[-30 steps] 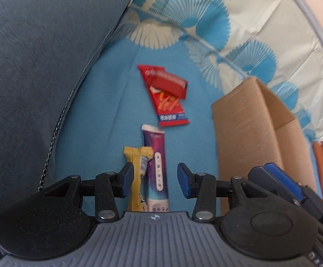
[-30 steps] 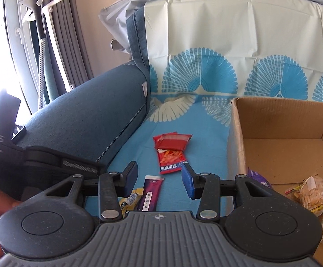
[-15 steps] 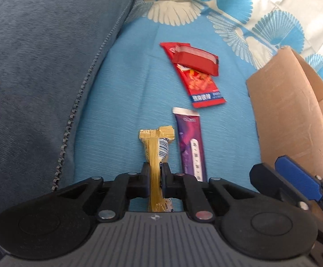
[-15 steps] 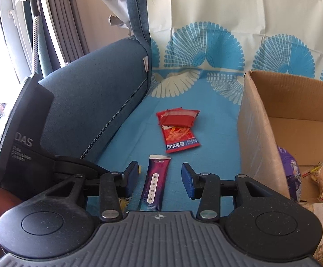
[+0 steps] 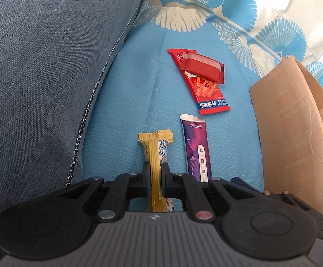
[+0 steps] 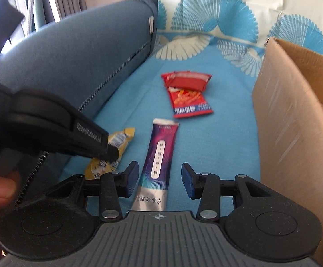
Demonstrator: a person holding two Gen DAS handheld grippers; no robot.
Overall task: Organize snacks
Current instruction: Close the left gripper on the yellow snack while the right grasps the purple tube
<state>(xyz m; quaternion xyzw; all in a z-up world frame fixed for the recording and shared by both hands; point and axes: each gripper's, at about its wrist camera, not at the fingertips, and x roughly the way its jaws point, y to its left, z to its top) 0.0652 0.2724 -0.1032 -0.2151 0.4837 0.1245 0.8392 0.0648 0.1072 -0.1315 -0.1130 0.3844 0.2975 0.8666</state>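
Left gripper (image 5: 155,173) jaws just clamped onto crinkly yellow snack packet (image 5: 156,153); right gripper (image 6: 159,181) jaws apart, dropped over long purple foil sachet (image 6: 159,153). Boxing next.

Yellow wrapper (image 5: 156,155); purple sachet (image 5: 197,149)

Four snack packets: two red (image 5: 208,84), one purple (image 5: 197,146), one yellow (image 5: 154,146); one cardboard box (image 5: 295,133).

Sofa seat under a blue fan-print cloth (image 5: 128,102) carries everything. Purple stick pack (image 5: 197,149) lies flat mid-seat; yellow snack bar (image 5: 156,146) just left of it, red packet (image 5: 208,91) beyond it with a small red bar (image 5: 202,66) on top, cardboard box (image 5: 295,138) to its right
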